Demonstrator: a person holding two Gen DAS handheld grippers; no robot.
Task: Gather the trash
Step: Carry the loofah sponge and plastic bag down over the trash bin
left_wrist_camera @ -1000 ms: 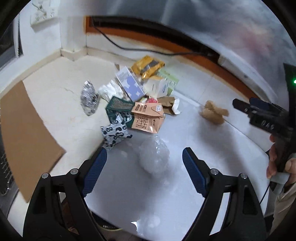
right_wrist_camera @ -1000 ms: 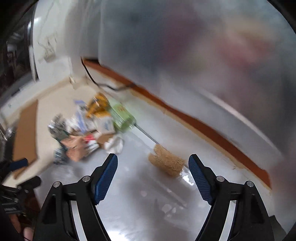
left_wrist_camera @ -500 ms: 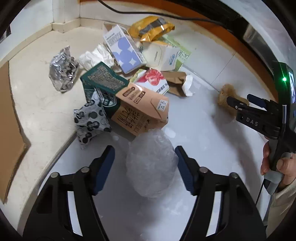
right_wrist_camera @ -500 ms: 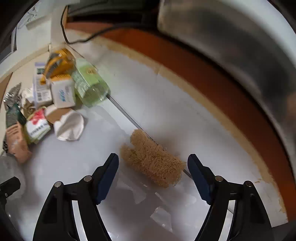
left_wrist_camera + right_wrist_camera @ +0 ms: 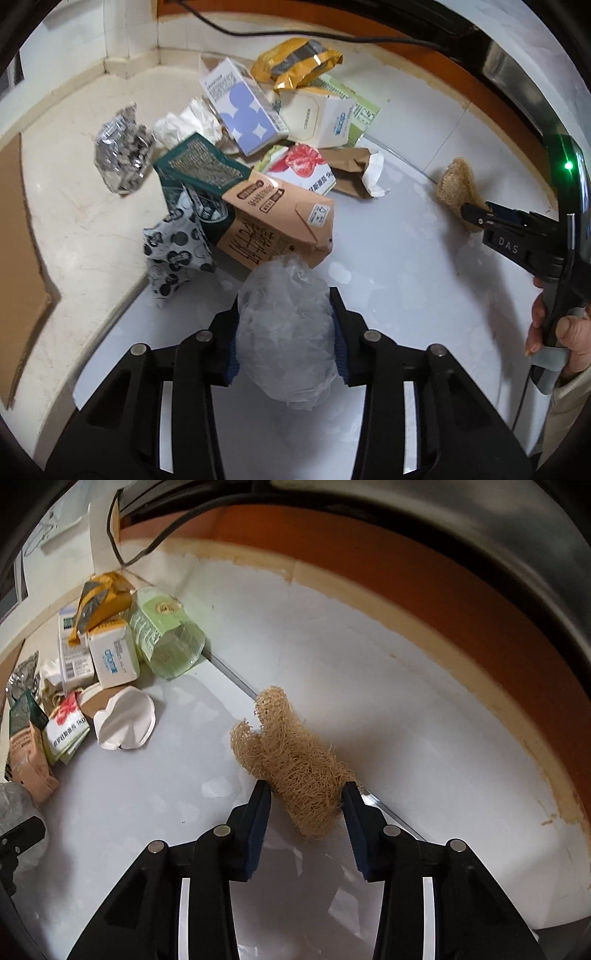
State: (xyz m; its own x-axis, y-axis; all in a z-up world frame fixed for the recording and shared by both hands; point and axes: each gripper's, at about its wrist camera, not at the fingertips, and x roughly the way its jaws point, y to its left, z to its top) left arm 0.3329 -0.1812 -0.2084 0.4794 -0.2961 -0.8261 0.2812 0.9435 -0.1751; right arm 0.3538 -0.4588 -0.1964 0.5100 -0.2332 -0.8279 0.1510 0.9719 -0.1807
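On the white floor near the orange baseboard, trash lies in a loose heap. Left gripper: jaws clamped on a crumpled clear plastic bag, blue pads pressed into both of its sides. Just beyond the bag sits a tan carton, touching a dark green box and a black-and-white spotted wrapper. Further back: a blue-dotted white carton, a white box, a yellow foil pouch, crumpled silver foil off toward the beige strip of floor.

Right gripper: jaws closed in on a fibrous tan loofah, both pads touching its near end; whether it is lifted off the floor, cannot tell. Loofah lies across a floor seam, well apart from the heap. A crushed white paper cup and a pale green bottle lie at the heap's near edge.
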